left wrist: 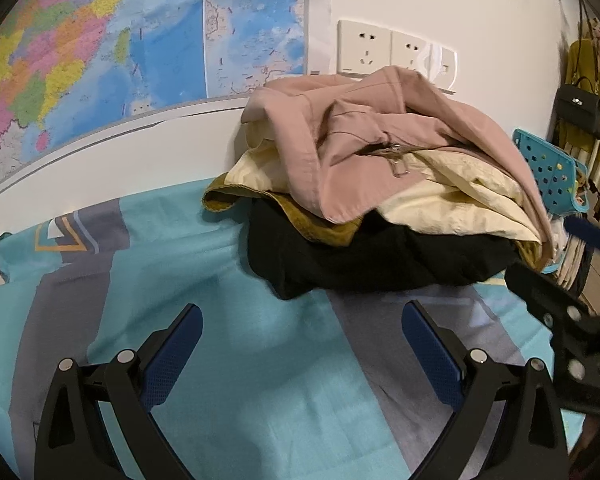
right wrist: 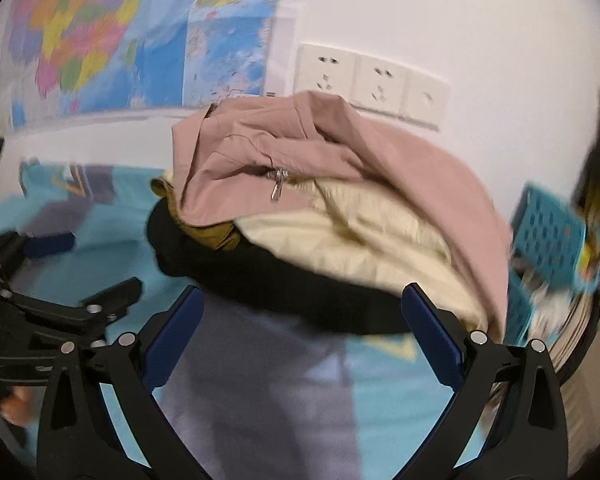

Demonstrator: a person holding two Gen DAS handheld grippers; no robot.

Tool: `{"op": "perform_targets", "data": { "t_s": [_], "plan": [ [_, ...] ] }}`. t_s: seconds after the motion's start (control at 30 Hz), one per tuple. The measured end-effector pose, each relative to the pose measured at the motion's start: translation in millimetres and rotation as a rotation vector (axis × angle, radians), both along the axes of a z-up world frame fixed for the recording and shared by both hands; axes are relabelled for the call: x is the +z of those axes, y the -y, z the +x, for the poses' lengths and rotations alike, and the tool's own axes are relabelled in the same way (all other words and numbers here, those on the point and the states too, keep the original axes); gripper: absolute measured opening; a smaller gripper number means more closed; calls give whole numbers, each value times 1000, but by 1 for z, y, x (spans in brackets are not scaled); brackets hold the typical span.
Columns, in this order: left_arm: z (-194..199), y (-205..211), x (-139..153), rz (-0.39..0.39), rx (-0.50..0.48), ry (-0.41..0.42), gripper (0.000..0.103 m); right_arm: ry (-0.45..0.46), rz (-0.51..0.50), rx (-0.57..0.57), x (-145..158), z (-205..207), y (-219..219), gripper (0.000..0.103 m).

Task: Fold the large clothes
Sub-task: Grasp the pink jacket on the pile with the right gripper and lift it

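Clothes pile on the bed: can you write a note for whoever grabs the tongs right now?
Left tongs: open, empty, over the bed sheet.
Right tongs: open, empty, close to the clothes pile.
Pile: pink jacket on top, cream garment and mustard garment under it, black garment at the bottom.
Done: nothing folded.
Left: take a garment, spread it, fold it.

**Counts: garments, grippers, wall items**

Four garments were piled on the bedsheet [left wrist: 260, 360]: one pink jacket [left wrist: 364, 136] on top, one cream piece [left wrist: 452, 196], one mustard piece [left wrist: 324, 228], one black piece [left wrist: 380, 264] at the bottom. Two grippers, left gripper [left wrist: 300, 344] and right gripper [right wrist: 300, 328], each gaped before the pile. Beside the pile: one blue basket [left wrist: 548, 168]. Behind it: one map [left wrist: 100, 48], three wall sockets [left wrist: 396, 50].
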State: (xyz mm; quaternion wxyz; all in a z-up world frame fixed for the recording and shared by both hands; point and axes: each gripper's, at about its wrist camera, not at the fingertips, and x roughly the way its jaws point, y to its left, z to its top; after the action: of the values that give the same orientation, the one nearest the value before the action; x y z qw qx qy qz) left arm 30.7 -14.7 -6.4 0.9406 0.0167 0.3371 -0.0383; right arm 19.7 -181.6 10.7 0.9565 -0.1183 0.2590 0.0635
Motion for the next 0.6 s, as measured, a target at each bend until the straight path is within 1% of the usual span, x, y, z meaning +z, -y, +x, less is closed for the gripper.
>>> {"op": "perform_targets", "data": {
  "t_s": [0.07,0.13,0.23,0.33,0.4,0.5,0.53,0.6],
  "plan": [
    [11,-5,-1,12,11,-5,96,7,-103,31,1,21,-13,97],
    [23,-12,-2,5,22,-15,96,18,-159,68,2,38,-22,97],
    [39,-22,-2,21,43,-13,96,30,-186,109,8,66,-31,97],
    [53,-32,0,42,67,-9,96,60,-210,120,17,92,-34,95],
    [59,-39,2,50,83,3,96,78,-216,134,25,107,-36,91],
    [66,-48,5,55,94,11,96,121,-228,169,49,129,-38,92],
    [69,-50,6,54,97,11,96,125,-247,201,56,137,-41,93],
    [73,-57,6,51,107,15,96,115,-303,242,60,152,-47,94]
  ]
}}
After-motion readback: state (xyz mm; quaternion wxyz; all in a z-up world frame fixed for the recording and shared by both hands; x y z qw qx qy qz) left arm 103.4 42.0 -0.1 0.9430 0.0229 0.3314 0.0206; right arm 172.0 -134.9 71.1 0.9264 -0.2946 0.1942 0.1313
